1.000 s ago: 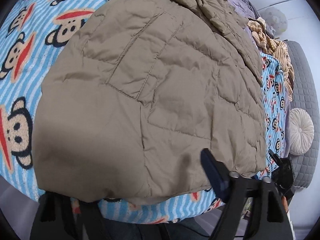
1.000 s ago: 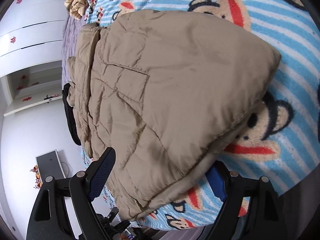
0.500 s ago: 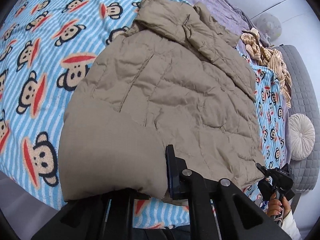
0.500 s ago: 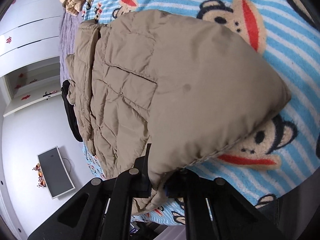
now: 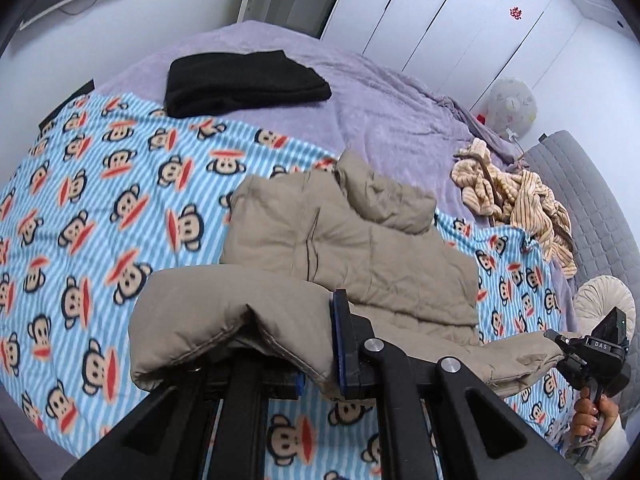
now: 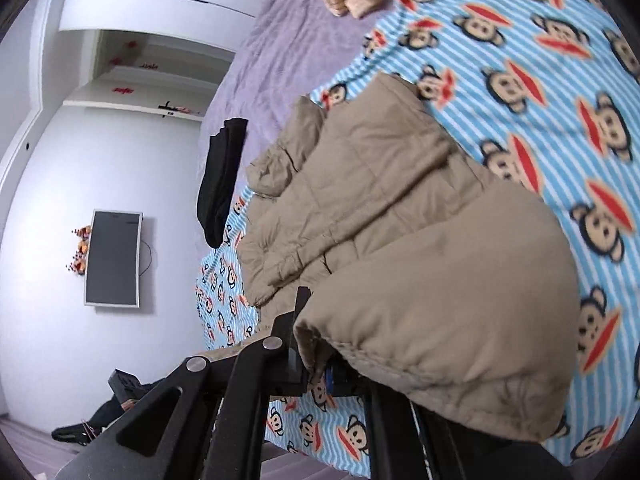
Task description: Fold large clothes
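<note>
A tan padded jacket (image 5: pixel 360 256) lies on the blue striped monkey-print blanket (image 5: pixel 100 208), collar end away from me. My left gripper (image 5: pixel 280 356) is shut on the jacket's near hem corner and holds it lifted off the blanket. My right gripper (image 6: pixel 320 360) is shut on the other hem corner, and the jacket (image 6: pixel 400 216) bulges over its jaws. The right gripper also shows at the right edge of the left wrist view (image 5: pixel 560 344), with the hem stretched between the two.
A folded black garment (image 5: pixel 240 80) lies on the purple bedspread (image 5: pixel 400 120) at the back. A crumpled beige striped garment (image 5: pixel 516 196) sits at the right. A grey padded headboard (image 5: pixel 600 216) and a round cushion (image 5: pixel 604 300) stand beyond. A wall screen (image 6: pixel 114 258) hangs opposite.
Both grippers closed on the jacket's near hem corners and lifted them up off the blanket. The views now tilt up to show the bed and room.
</note>
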A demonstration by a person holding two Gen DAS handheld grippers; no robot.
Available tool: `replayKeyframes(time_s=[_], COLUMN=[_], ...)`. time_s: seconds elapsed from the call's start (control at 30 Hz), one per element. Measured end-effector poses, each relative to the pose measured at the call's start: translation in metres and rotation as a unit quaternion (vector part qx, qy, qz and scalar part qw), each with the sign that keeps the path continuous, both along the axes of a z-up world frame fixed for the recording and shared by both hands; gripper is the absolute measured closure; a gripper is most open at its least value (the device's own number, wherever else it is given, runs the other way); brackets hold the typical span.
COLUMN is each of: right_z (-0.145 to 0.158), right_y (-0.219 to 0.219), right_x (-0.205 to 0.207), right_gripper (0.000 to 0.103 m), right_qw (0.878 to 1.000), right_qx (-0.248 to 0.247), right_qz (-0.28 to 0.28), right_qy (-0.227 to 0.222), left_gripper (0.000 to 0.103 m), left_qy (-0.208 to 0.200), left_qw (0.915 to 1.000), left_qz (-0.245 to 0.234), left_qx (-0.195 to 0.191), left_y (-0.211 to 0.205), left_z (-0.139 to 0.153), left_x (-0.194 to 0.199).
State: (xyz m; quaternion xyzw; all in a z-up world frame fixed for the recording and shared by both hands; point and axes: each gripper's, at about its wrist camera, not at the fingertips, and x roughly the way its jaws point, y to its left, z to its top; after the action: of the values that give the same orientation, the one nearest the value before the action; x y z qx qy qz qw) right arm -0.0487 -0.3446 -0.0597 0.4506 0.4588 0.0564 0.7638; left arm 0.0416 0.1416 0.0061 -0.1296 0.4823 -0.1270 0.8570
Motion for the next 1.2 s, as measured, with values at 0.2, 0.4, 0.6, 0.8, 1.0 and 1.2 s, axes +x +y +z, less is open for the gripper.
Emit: replayKeyframes(time_s=[0.2, 0.4, 0.6, 0.8, 1.0, 1.2], right_z=[0.025, -0.001, -0.077, -0.144, -0.138, -0.115], right_y=[-0.013, -0.017, -0.024, -0.030, -0.026, -0.028], right_x=[0.087, 0.164, 0.229, 0.251, 0.250, 0.245], right_gripper=[0.097, 0.097, 0.097, 0.097, 0.095, 0.029], right_qw=[0.997, 0.996, 0.995, 0.996, 0.995, 0.994], right_qx=[-0.061, -0.081, -0.086, -0.065, -0.085, -0.109], right_qz=[0.040, 0.030, 0.003, -0.011, 0.003, 0.016], right_qy=[-0.018, 0.001, 0.047, 0.065, 0.050, 0.016], left_gripper=[0.091, 0.091, 0.090, 0.090, 0.075, 0.000], left_qy=[-0.025, 0.004, 0.042, 0.047, 0.019, -0.025], left_qw=[0.9988, 0.9959, 0.9888, 0.9882, 0.9914, 0.9878], left_qz=[-0.022, -0.034, -0.039, -0.026, -0.031, -0.014], left_qx=[0.035, 0.084, 0.138, 0.143, 0.126, 0.153], left_y=[-0.027, -0.051, -0.077, -0.084, -0.075, -0.069], left_z=[0.009, -0.046, -0.138, -0.185, -0.168, -0.144], left_x=[0.085, 0.174, 0.227, 0.247, 0.234, 0.223])
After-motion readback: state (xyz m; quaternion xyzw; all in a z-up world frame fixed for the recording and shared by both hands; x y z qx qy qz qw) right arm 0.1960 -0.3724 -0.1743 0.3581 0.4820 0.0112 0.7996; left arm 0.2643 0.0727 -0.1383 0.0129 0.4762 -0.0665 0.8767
